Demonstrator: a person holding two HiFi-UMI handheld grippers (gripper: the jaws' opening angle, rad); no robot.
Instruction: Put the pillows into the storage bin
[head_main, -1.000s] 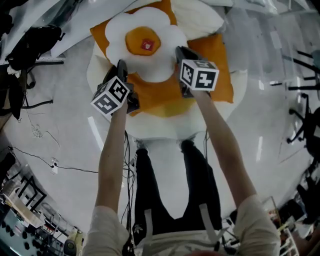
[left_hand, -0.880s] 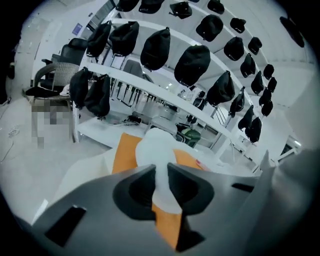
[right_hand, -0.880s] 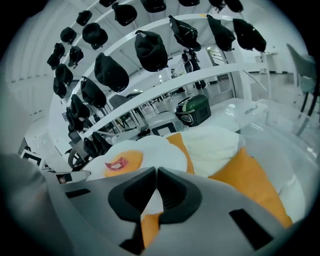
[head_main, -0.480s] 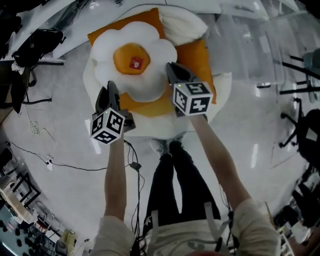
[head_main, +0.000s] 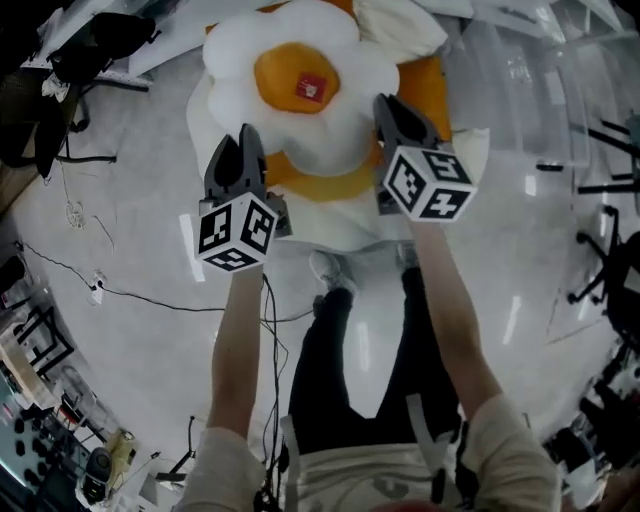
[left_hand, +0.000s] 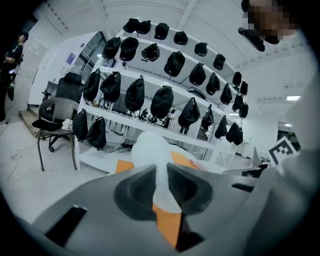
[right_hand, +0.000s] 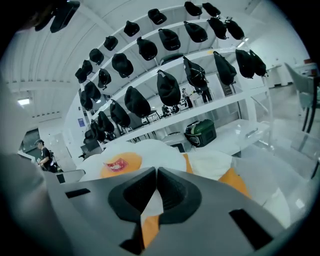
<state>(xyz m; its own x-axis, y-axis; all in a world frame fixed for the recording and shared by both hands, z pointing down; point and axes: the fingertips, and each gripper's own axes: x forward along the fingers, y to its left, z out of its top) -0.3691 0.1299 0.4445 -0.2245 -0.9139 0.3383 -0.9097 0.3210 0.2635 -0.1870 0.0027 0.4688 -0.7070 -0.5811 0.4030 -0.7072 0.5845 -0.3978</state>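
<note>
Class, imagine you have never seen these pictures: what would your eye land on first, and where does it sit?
The white flower-shaped pillow, orange in the centre, dominates the top of the head view, lying on an orange and white pillow pile. The left claw and right claw pinch that pile's fabric on either side. Behind, white shelves hung with black bags fill both gripper views.

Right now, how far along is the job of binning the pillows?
Done: nothing; no pillow shows in the clear bin. In hand: the left gripper and right gripper are each shut on an edge of the stacked pillows, held aloft. Left: carry them over, drop them in.
</note>
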